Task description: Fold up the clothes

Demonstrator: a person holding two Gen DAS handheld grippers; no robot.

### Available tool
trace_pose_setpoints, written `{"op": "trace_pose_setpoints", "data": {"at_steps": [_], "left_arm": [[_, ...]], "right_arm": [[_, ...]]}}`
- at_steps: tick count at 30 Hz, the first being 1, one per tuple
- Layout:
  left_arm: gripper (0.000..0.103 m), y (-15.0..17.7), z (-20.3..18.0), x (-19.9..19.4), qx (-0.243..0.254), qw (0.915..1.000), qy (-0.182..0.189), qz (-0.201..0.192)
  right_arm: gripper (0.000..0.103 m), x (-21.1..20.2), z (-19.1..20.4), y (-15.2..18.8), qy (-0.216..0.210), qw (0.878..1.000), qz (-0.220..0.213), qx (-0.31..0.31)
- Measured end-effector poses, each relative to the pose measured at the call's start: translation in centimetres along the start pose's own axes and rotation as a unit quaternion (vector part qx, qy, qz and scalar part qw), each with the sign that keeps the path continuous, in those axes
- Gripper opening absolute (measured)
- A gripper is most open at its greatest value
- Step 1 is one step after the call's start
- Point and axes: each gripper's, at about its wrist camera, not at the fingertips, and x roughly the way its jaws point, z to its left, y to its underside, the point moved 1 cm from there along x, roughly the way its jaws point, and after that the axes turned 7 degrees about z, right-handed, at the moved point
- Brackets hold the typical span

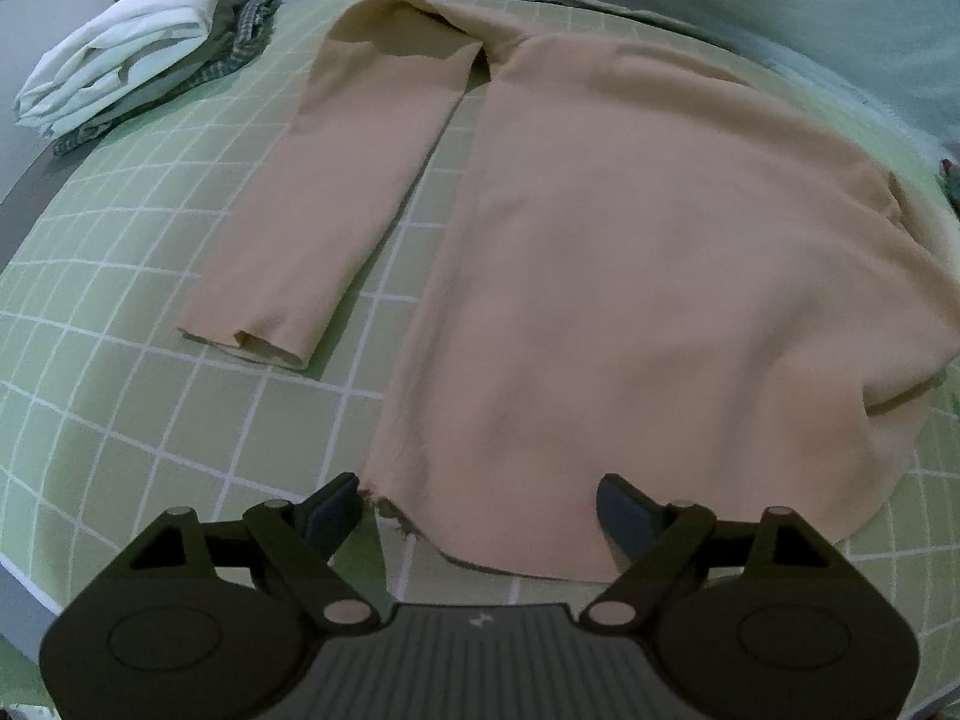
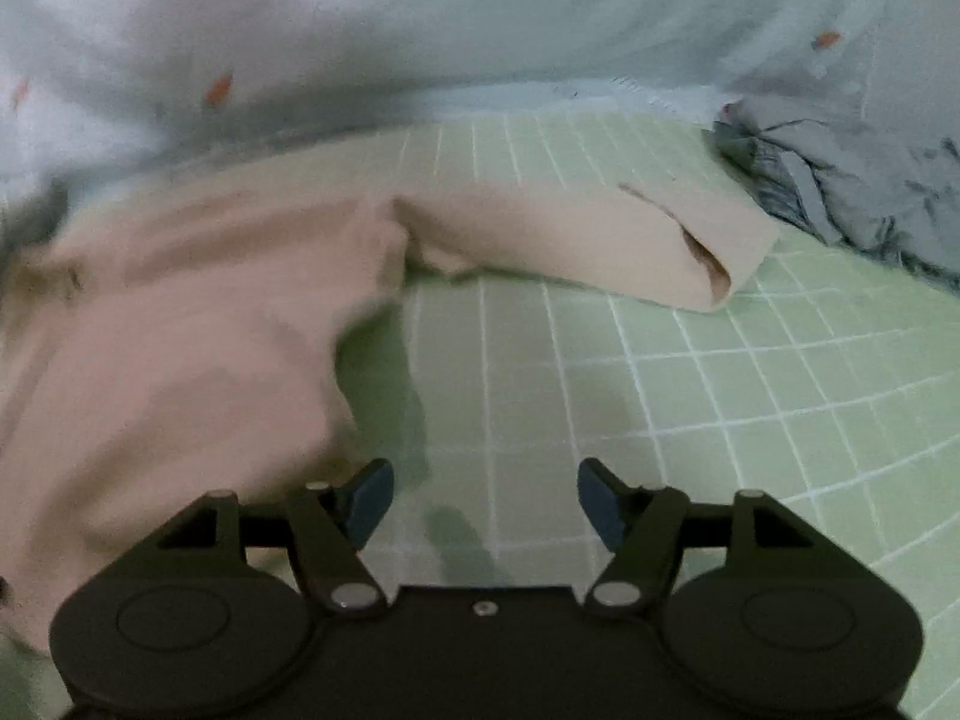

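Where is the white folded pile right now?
In the left wrist view, the white folded pile sits at the upper left on the green checked sheet, left of the beige top's sleeve.

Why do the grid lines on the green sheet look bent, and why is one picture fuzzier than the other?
Both views: fisheye lenses bow the sheet lines and leave dark corners. Left wrist view: fairly sharp, dim even light on the shirt. Right wrist view: smeared, the shirt edge is blurred, with soft shadows beside it.
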Motion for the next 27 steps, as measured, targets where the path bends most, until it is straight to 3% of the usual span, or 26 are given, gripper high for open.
{"op": "trace_pose_setpoints", "data": {"at_steps": [4,8,10,11,13,14,15,16,17,18,19,20,27], "left_arm": [[0.092,-0.4,0.0,0.3,0.003,0.9999,-0.008,0.007],[0.098,-0.5,0.2,0.5,0.001,0.9999,-0.009,0.01],[0.098,-0.5,0.3,0.6,0.0,0.9999,-0.009,0.012],[0.098,-0.5,0.3,0.6,0.0,0.9999,-0.009,0.012],[0.097,-0.3,0.4,0.5,0.002,0.9999,-0.008,0.008],[0.092,-0.2,0.4,0.3,0.004,1.0,-0.006,0.002],[0.088,-0.1,0.4,0.1,0.006,1.0,-0.004,-0.003],[0.074,-0.1,0.4,-0.1,0.008,0.9999,-0.002,-0.008],[0.056,-0.1,0.3,-0.3,0.01,0.9999,0.001,-0.012],[0.046,-0.1,0.3,-0.6,0.011,0.9998,0.004,-0.015],[0.022,-0.1,0.3,-0.8,0.011,0.9997,0.009,-0.017],[0.012,-0.1,0.4,-1.0,0.009,0.9997,0.019,-0.012],[0.012,2.7,1.9,-2.4,-0.03,0.999,0.011,0.03]], "right_arm": [[0.069,0.8,1.6,-0.5,-0.024,1.0,0.0,-0.019],[0.069,2.0,4.9,-1.0,-0.029,0.995,-0.007,-0.091],[0.069,2.8,5.2,-1.2,-0.037,0.995,-0.002,-0.088],[0.067,3.2,5.2,-1.3,-0.043,0.996,0.001,-0.081],[0.052,3.3,5.0,-1.2,-0.055,0.996,0.001,-0.077],[0.025,3.1,4.9,-1.1,-0.061,0.995,-0.002,-0.078],[0.01,2.8,4.7,-0.9,-0.065,0.995,-0.002,-0.08],[0.003,2.4,4.7,-0.4,-0.065,0.995,0.003,-0.082],[0.003,1.9,4.6,0.1,-0.065,0.994,0.007,-0.084],[0.003,1.5,4.6,0.5,-0.065,0.994,0.012,-0.086],[0.003,1.0,4.6,1.1,-0.063,0.994,0.017,-0.091],[0.003,0.3,4.7,2.1,-0.055,0.993,0.026,-0.103],[0.003,-4.8,5.0,7.9,-0.038,0.977,0.099,-0.183]]}}
